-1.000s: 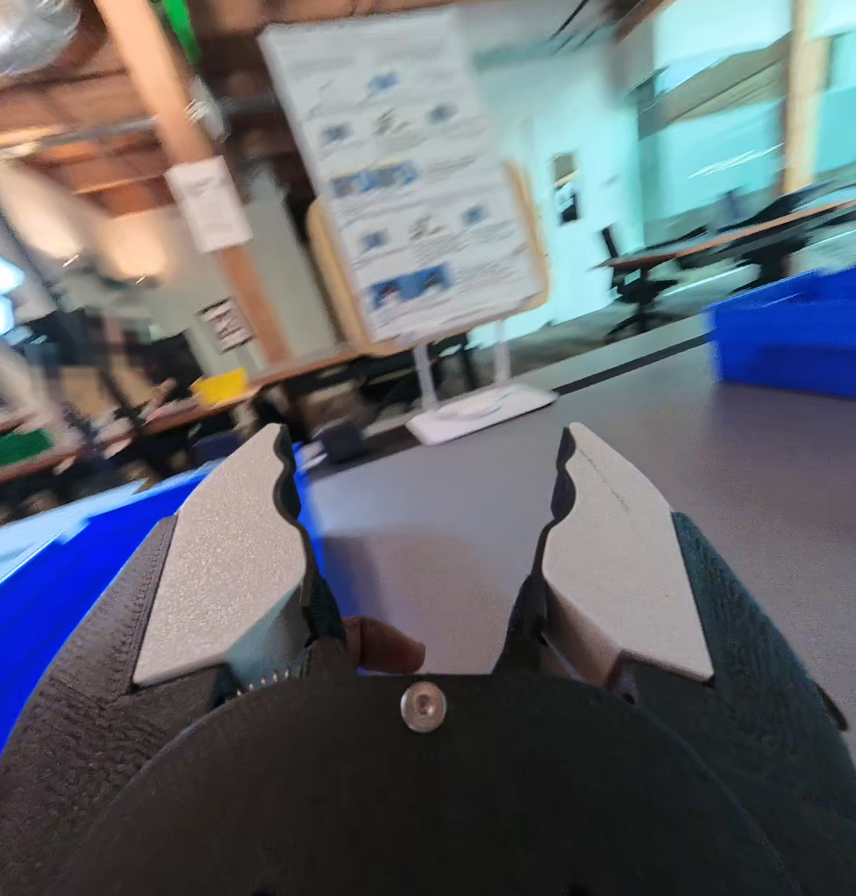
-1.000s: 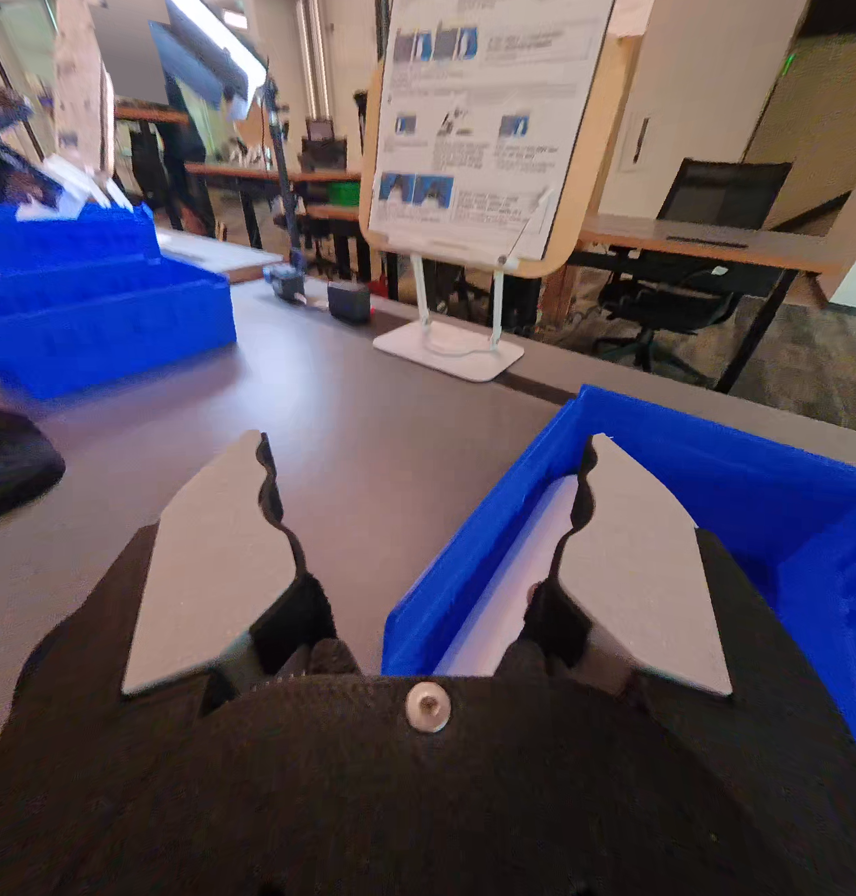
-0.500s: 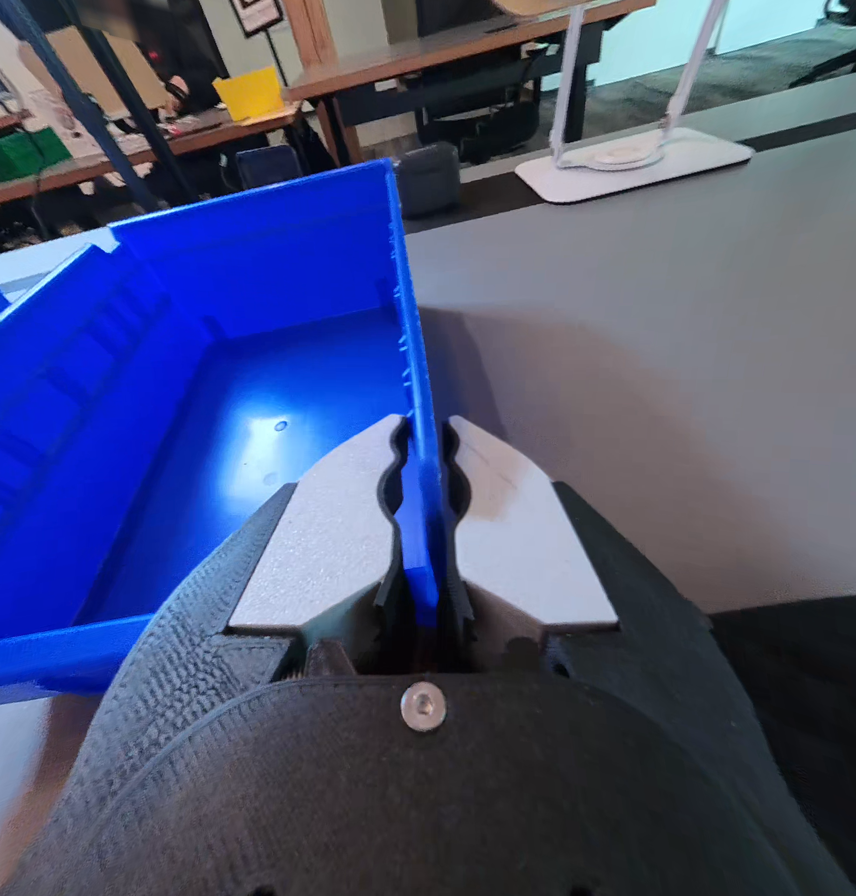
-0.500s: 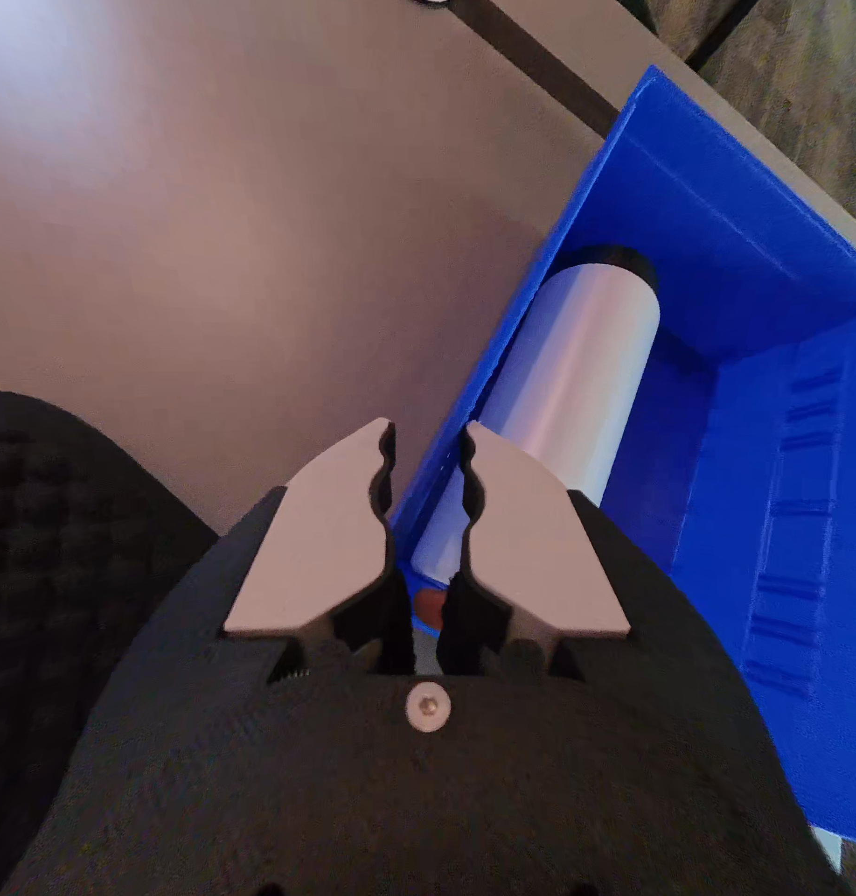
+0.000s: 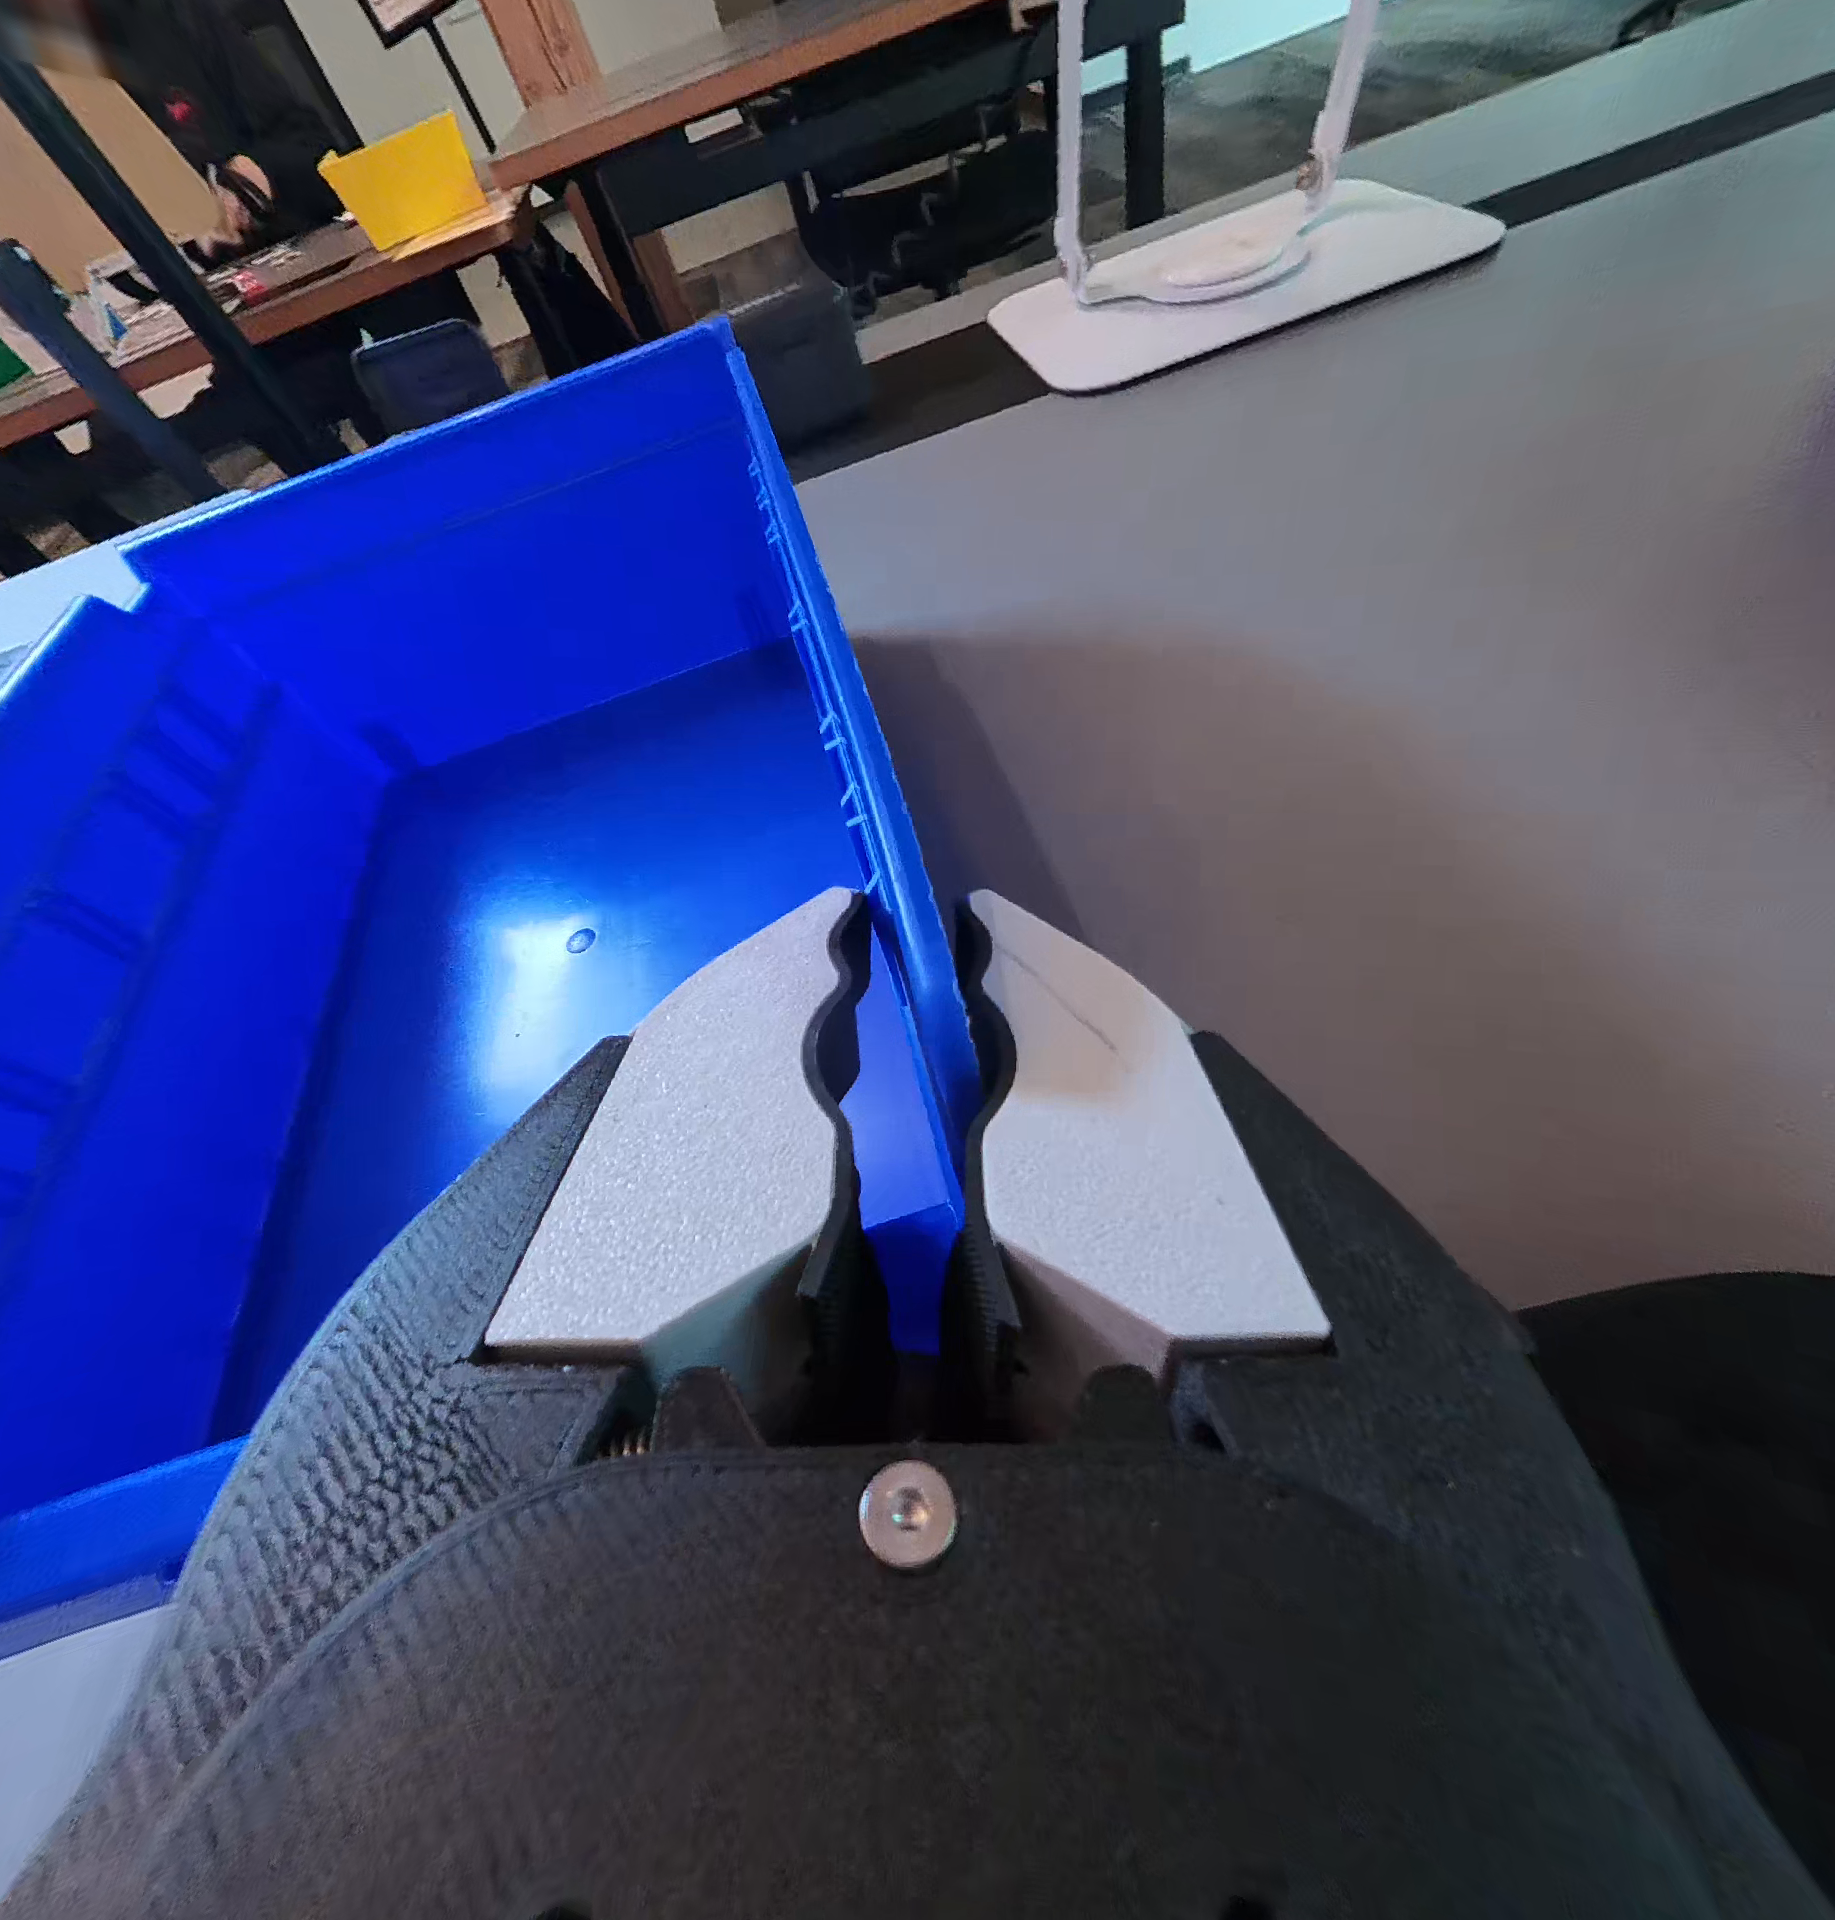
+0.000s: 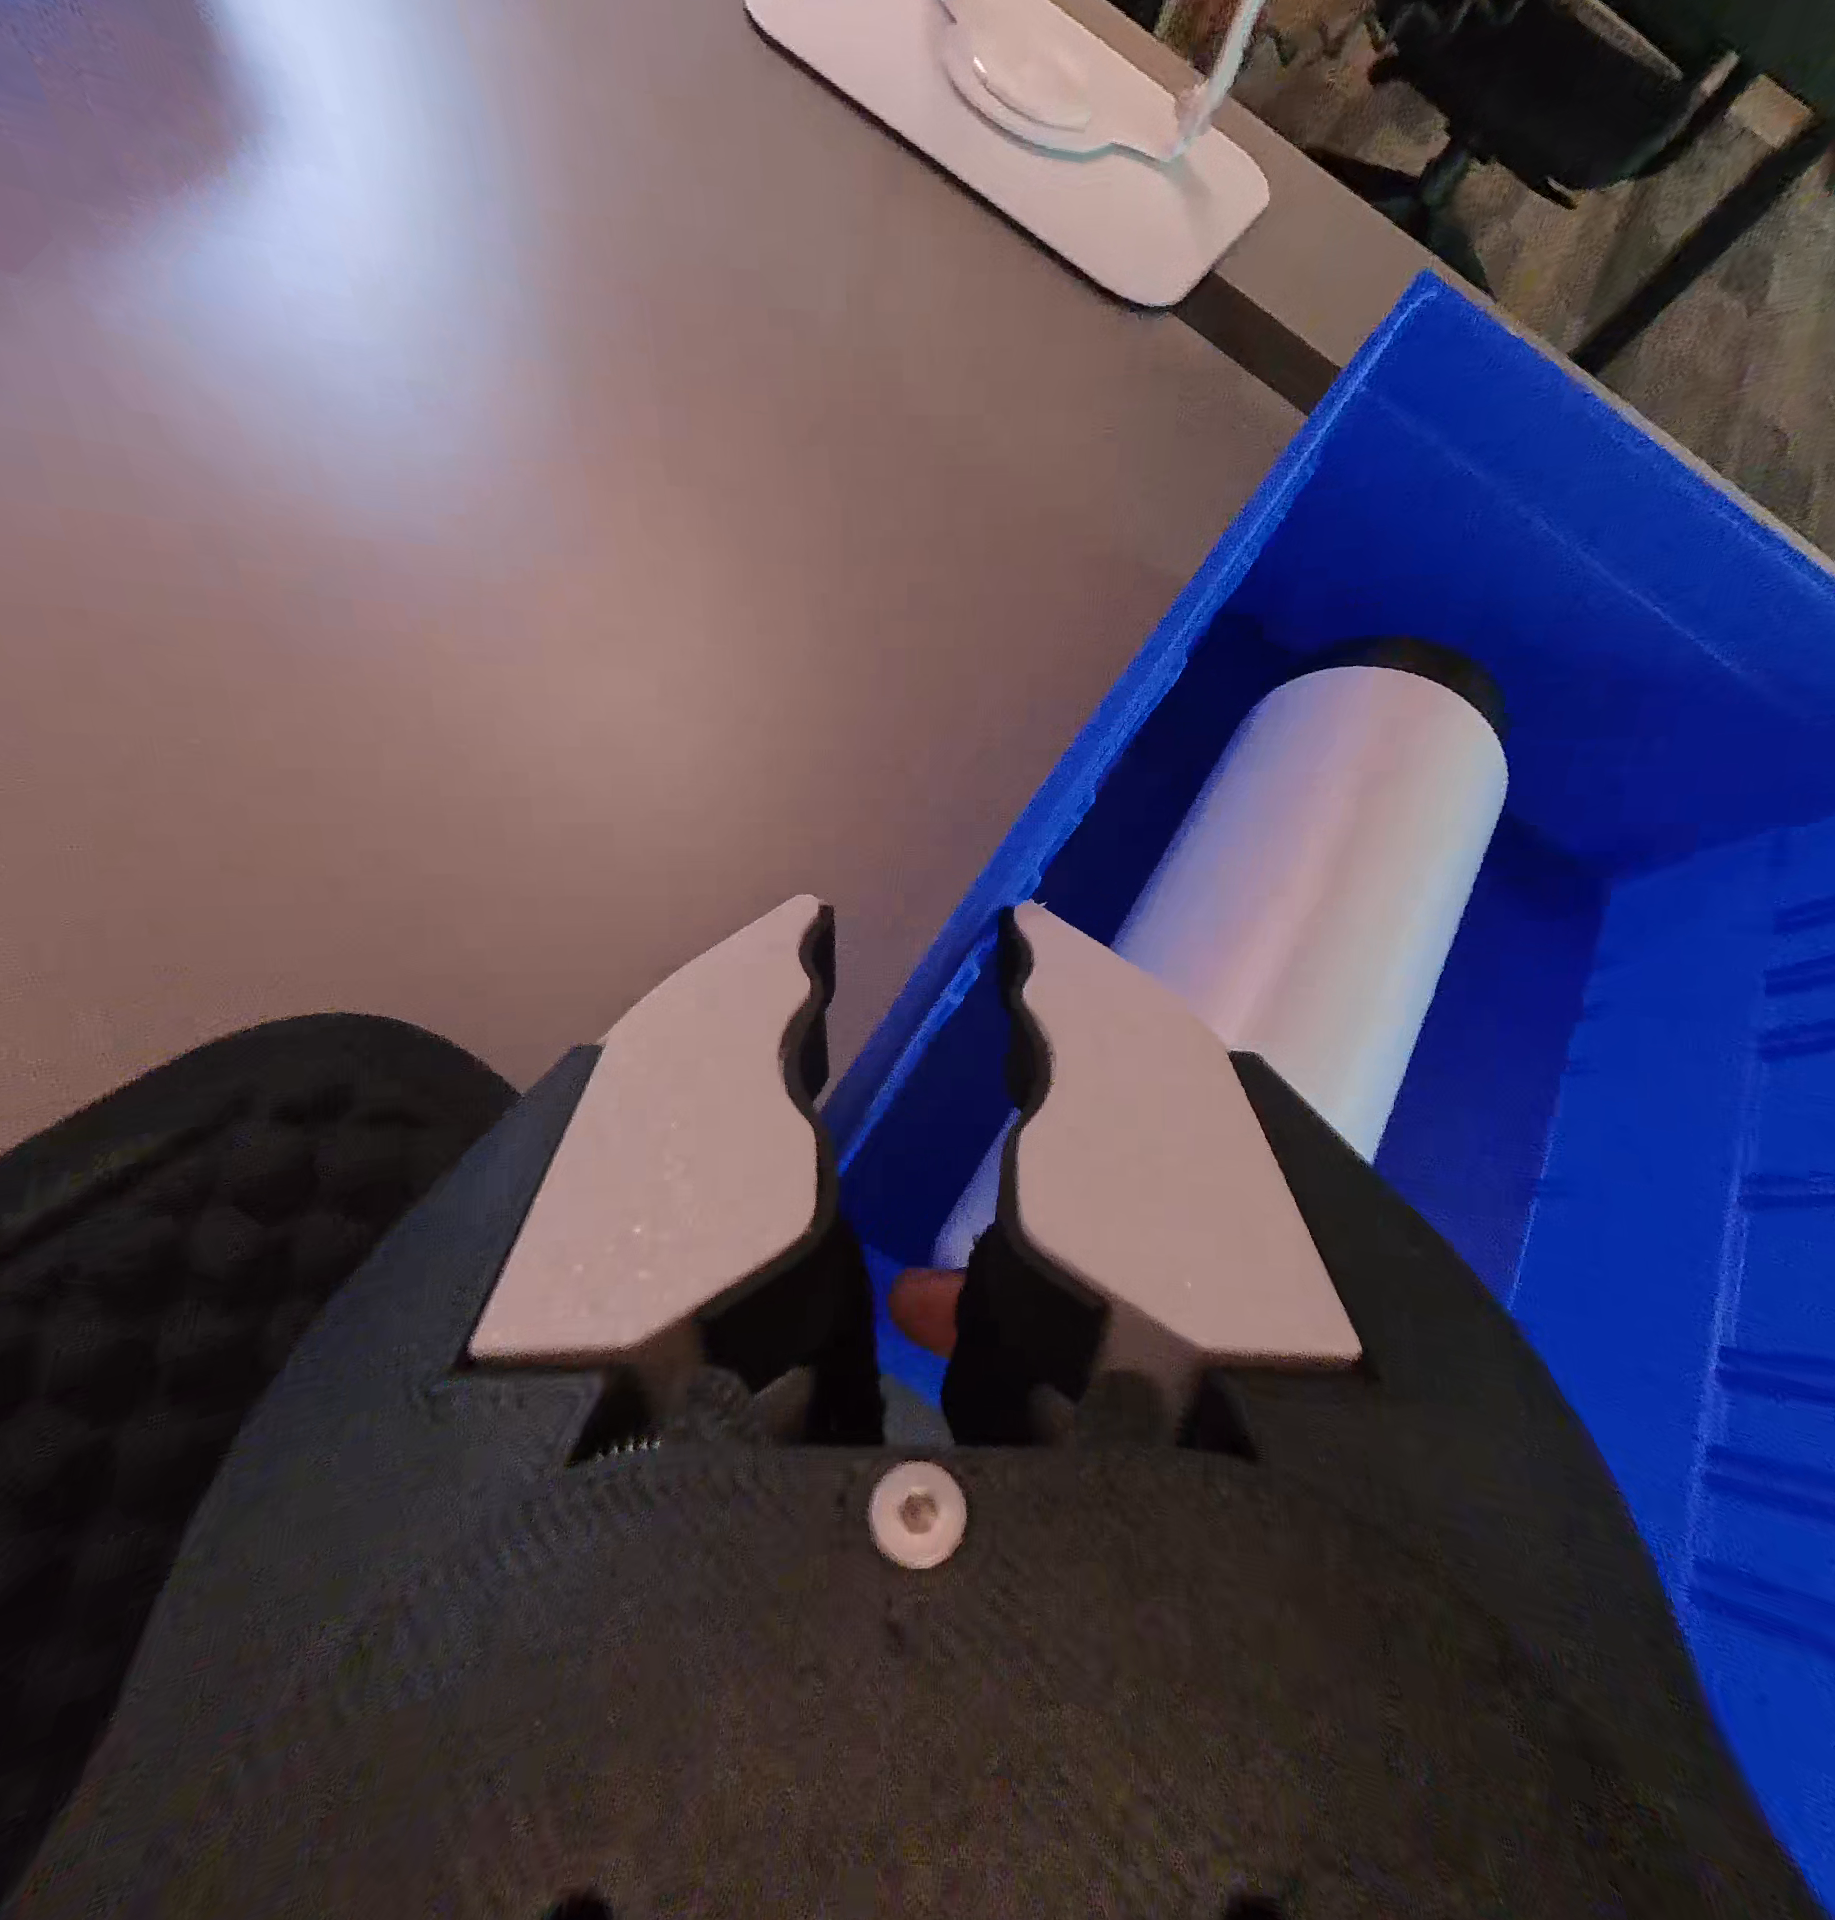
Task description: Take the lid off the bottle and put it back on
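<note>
- My left gripper (image 5: 908,1049) is pinched onto the side wall of an empty blue bin (image 5: 539,582) on the grey table (image 5: 1412,727).
- My right gripper (image 6: 918,1023) straddles the near wall of a second blue bin (image 6: 1671,644); its jaws are narrowed, but I cannot tell whether they actually bite the wall.
- The white bottle (image 6: 1339,883) lies on its side inside that second bin, its dark lid (image 6: 1453,670) at the far end, still on.
- I judge the task barely begun: both grippers are on bins, not the bottle.
- Next I must let go of the bins, reach in, and grasp the bottle's body so the lid can be turned off.
</note>
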Demonstrator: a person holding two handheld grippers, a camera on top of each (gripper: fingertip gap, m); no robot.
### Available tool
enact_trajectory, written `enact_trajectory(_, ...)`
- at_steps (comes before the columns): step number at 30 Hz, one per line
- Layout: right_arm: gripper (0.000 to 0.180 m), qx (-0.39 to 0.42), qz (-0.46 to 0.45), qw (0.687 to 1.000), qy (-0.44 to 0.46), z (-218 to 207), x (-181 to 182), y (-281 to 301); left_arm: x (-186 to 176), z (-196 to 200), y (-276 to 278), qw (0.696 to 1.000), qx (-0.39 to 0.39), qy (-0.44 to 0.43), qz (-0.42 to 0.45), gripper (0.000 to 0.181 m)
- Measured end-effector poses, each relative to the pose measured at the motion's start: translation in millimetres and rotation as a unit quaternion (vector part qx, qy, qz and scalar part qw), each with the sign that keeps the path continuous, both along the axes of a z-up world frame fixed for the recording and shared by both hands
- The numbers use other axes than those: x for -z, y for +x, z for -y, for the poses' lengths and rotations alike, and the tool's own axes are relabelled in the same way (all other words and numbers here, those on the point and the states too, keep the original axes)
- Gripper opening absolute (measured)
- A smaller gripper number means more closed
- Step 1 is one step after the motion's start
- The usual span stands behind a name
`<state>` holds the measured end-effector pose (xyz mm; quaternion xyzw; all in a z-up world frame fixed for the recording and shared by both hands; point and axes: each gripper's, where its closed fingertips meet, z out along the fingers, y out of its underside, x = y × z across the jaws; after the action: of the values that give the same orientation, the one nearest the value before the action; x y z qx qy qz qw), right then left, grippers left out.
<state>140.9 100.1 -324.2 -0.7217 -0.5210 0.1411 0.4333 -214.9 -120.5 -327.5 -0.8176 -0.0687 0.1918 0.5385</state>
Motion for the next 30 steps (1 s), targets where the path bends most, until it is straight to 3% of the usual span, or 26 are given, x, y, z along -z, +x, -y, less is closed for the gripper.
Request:
enact_trajectory(12, 0.041, -0.117, -0.07, 0.99, -0.028, 63.6, -2.7, -94.3, 1.5, -41.0, 43.8, 0.998, 0.063, -0.027, -0.01, 0.024)
enact_trajectory(17, 0.049, -0.178, -0.043, 0.983, -0.011, 92.1, -0.6, -134.6, 1.8, -45.0, 48.5, 0.997, 0.067, -0.022, -0.015, 0.025)
enact_trajectory(22, 0.068, -0.269, -0.019, 0.962, 0.051, 126.2, 6.3, -181.8, 0.6, -44.2, 48.8, 0.997, 0.069, -0.011, -0.013, 0.026)
enact_trajectory(25, 0.076, -0.267, -0.01, 0.961, 0.066, 138.9, 9.3, -205.4, -7.9, -40.5, 46.7, 0.998, 0.057, 0.023, -0.023, 0.033)
enact_trajectory(30, 0.068, -0.27, -0.005, 0.958, 0.1, 148.3, 8.9, -233.3, -45.1, -19.9, 43.8, 0.985, 0.042, 0.165, -0.029, 0.037)
